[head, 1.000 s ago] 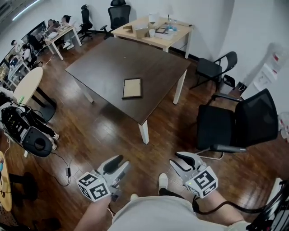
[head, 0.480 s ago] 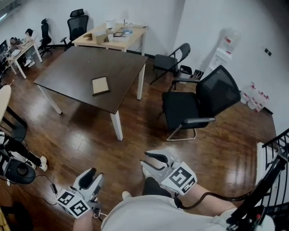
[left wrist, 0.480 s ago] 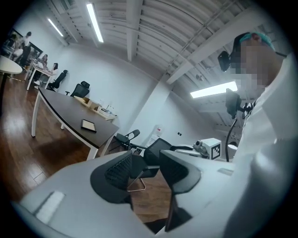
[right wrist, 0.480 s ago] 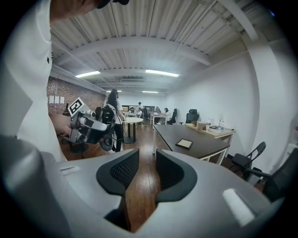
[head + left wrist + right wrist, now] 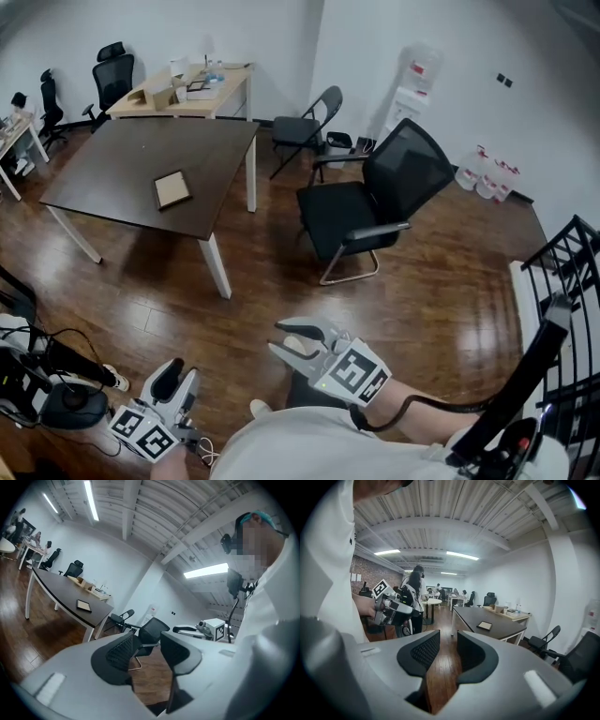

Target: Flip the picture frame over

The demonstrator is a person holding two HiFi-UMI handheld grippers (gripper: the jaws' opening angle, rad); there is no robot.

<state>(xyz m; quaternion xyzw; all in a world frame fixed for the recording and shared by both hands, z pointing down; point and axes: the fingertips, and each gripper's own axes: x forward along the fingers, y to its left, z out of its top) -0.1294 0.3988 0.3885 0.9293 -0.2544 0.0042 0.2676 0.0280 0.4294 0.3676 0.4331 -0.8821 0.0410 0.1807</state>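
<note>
The picture frame (image 5: 172, 189) is seen lying flat on the dark table (image 5: 103, 173), near the edge that faces the person, with nothing touching it. A lighter table (image 5: 230, 86) carrying boxes stands beyond, and a black office chair (image 5: 375, 202) stands off to the right on the wooden floor (image 5: 281, 272). A wide stretch of that floor lies between the frame and both grippers.

The flip is judged not yet begun; the step in hand is taken to be the approach. It would be done well if the frame were reached squarely, one edge pinched and raised, the opposite edge steadied by the other gripper, and the frame turned and laid down gently.

The left gripper (image 5: 178, 373) is held low at the person's side, its fingers parted and nothing caught between them. The right gripper (image 5: 278, 336) is carried likewise, its fingers set apart by a moderate gap and empty.
</note>
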